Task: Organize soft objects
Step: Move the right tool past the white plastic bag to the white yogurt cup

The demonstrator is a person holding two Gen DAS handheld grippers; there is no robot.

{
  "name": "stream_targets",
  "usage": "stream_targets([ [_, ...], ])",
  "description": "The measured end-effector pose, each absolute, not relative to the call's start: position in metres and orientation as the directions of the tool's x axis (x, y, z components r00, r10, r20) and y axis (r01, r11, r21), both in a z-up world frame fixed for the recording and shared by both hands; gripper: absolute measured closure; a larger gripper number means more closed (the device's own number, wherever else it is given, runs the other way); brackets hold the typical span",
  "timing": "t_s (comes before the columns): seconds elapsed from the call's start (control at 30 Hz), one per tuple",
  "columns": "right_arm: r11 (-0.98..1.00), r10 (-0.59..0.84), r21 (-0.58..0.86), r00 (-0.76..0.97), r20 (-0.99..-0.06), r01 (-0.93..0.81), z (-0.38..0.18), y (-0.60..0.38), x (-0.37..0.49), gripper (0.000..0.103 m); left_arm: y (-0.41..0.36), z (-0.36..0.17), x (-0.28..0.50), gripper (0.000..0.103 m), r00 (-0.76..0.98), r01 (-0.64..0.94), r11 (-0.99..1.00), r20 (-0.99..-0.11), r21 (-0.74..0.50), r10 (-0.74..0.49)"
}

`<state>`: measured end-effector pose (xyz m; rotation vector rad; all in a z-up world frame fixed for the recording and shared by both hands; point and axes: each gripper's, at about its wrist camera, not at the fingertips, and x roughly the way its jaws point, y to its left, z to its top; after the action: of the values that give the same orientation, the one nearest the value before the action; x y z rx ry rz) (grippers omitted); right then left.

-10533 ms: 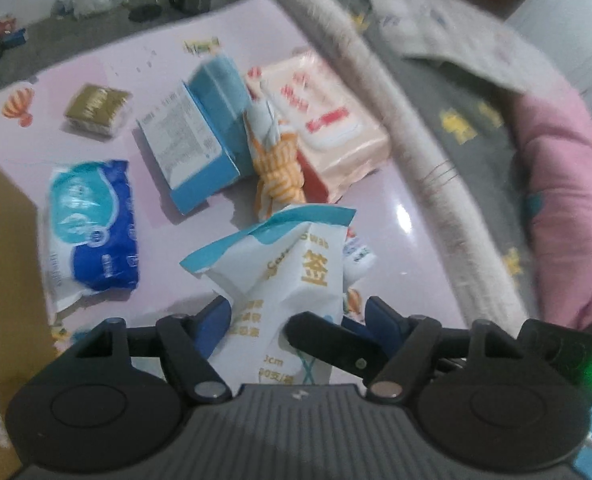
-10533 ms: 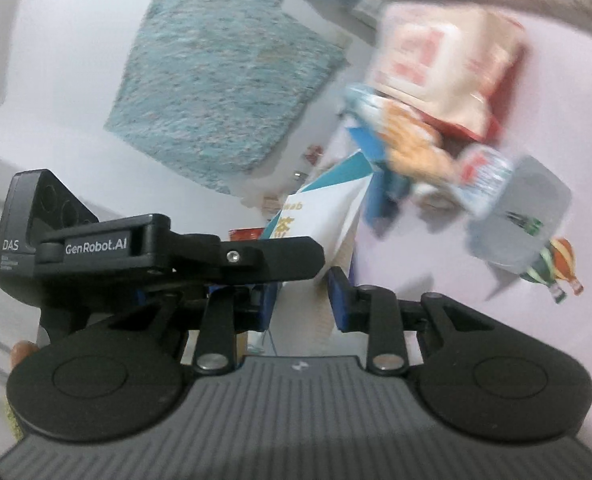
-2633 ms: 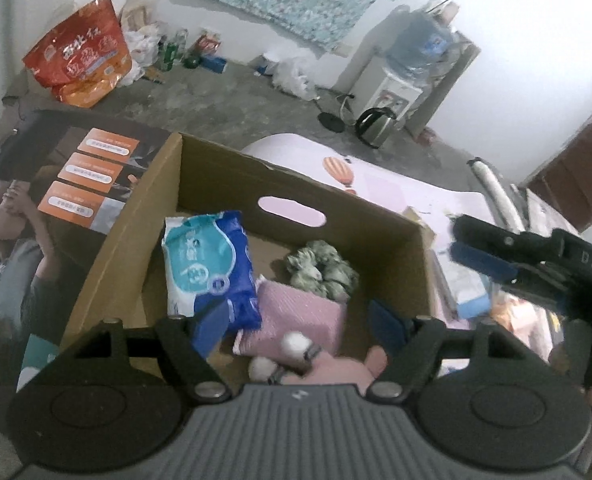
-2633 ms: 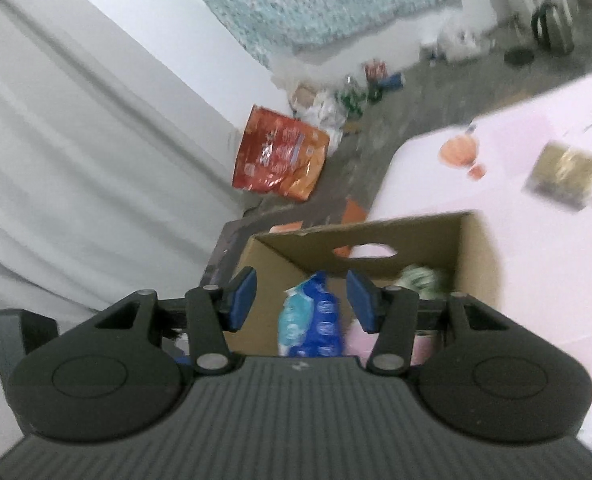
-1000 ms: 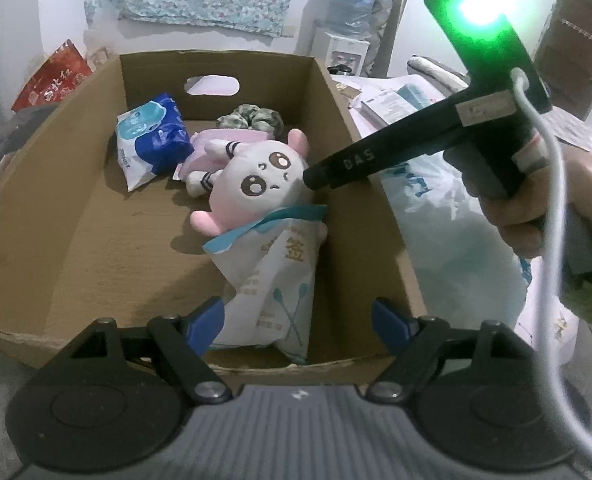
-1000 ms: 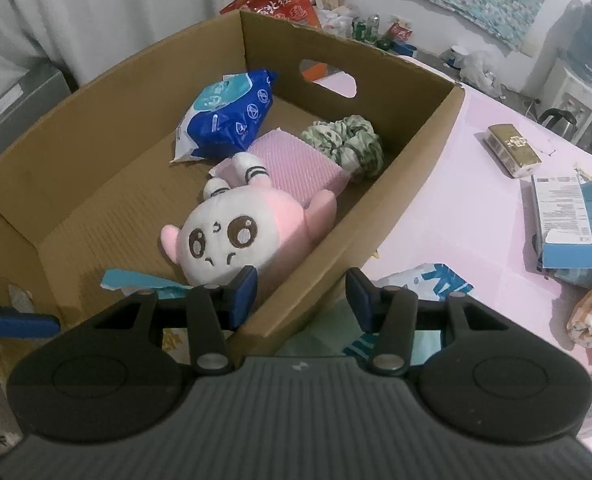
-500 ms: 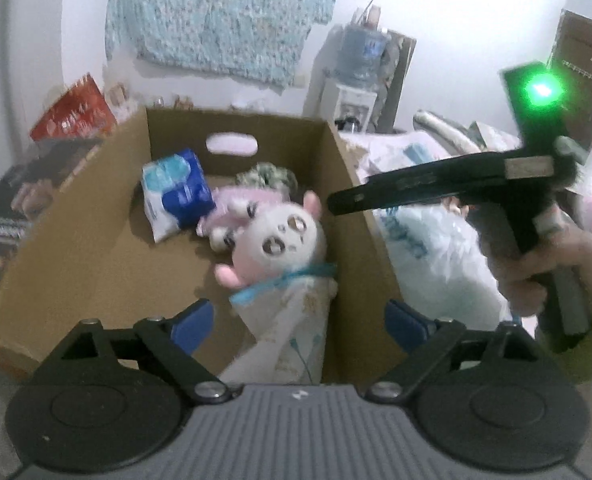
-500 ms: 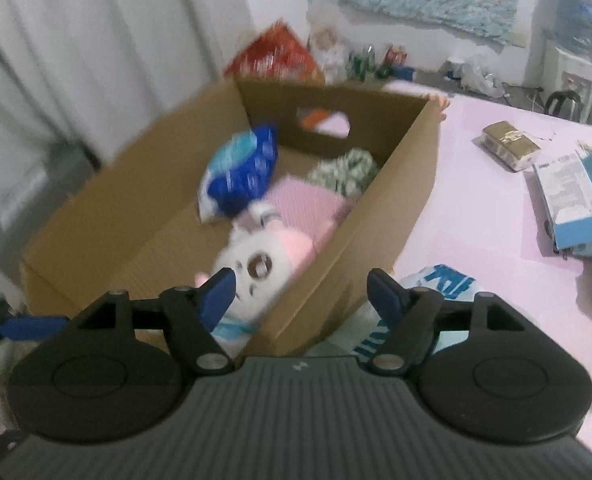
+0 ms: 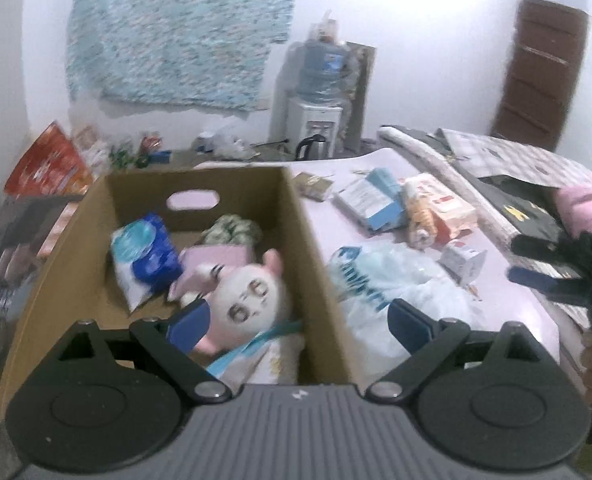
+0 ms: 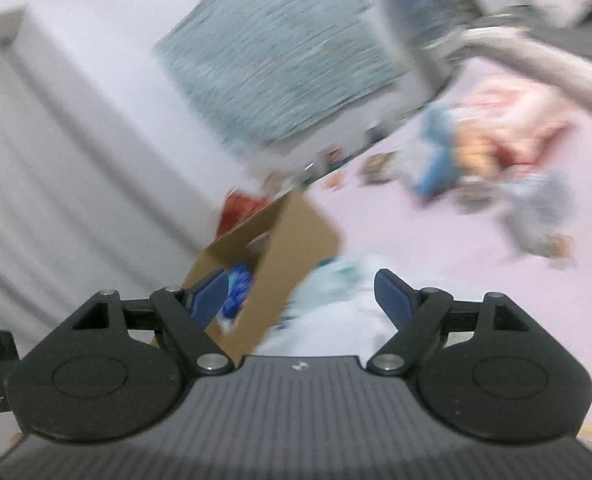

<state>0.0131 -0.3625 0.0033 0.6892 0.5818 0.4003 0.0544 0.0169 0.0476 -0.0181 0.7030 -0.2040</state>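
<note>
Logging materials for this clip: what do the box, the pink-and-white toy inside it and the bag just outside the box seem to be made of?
Box: brown cardboard, matte, with a punched handle slot.
Toy: plush fabric, apparently; fuzzy outline and stitched-looking face, though the view is blurred.
Bag: thin plastic film, likely; translucent white, crumpled, with a slight sheen and blue print.

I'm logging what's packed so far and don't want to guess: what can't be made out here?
- Right wrist view: motion blur smears the table items; only a corner of the cardboard box shows.
- Left wrist view: the white packet is half hidden behind the left hand-held gripper; its print is unreadable.
- Pink cloth: mostly covered by the plush toy.
</note>
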Motion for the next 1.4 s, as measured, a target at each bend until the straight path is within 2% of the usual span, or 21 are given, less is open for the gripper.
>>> stream_targets([
  [0.13,0.72,0.411,0.693,0.833,-0.371,-0.047,-0.003,-0.414,-0.01,0.022,-0.007,0.06,0.074,0.006,0.721,0.234,0.971,-0.66,-0.053,-0.21],
  [0.23,0.704,0.385,0.71,0.847,-0.366,-0.013,-0.009,-0.435,-0.019,0.022,-0.025,0.068,0.086,0.006,0.69,0.269,0.962,-0.69,-0.038,-0.22],
  [0.33,0.719,0.43,0.693,0.817,-0.384,-0.053,-0.016,-0.435,-0.02,0.022,-0.04,0.071,0.085,0.006,0.686,0.296,0.955,-0.692,-0.017,-0.225],
  [0.47,0.74,0.563,0.645,0.698,-0.443,-0.188,-0.024,-0.398,-0.007,0.021,-0.049,0.056,0.089,0.006,0.671,0.269,0.963,-0.717,-0.002,-0.189],
  [0.57,0.785,0.605,0.526,0.587,-0.537,-0.328,-0.029,-0.344,0.008,0.021,-0.046,0.037,0.096,0.007,0.64,0.219,0.976,-0.754,-0.006,-0.148],
  [0.63,0.802,0.596,0.411,0.548,-0.587,-0.433,-0.034,-0.307,0.015,0.016,-0.039,0.026,0.099,0.008,0.612,0.179,0.983,-0.779,-0.034,-0.139],
  [0.73,0.843,0.507,0.258,0.536,-0.675,-0.472,-0.052,-0.261,0.035,0.014,-0.024,0.022,0.099,0.009,0.594,0.138,0.986,-0.789,-0.096,-0.16],
  [0.8,0.862,0.463,0.21,0.551,-0.694,-0.461,-0.059,-0.248,0.047,0.014,-0.018,0.023,0.098,0.009,0.597,0.124,0.987,-0.786,-0.106,-0.16],
  [0.97,0.898,0.414,0.196,0.602,-0.682,-0.395,-0.062,-0.242,0.079,0.015,-0.011,0.027,0.095,0.009,0.605,0.119,0.988,-0.781,-0.102,-0.153],
  [1.17,0.897,0.428,0.212,0.644,-0.634,-0.388,-0.068,-0.246,0.108,0.014,-0.011,0.031,0.093,0.009,0.618,0.132,0.986,-0.77,-0.1,-0.161],
  [1.4,0.842,0.539,0.374,0.634,-0.554,-0.39,-0.048,-0.287,0.092,0.013,-0.021,0.051,0.092,0.009,0.651,0.171,0.984,-0.745,-0.042,-0.145],
])
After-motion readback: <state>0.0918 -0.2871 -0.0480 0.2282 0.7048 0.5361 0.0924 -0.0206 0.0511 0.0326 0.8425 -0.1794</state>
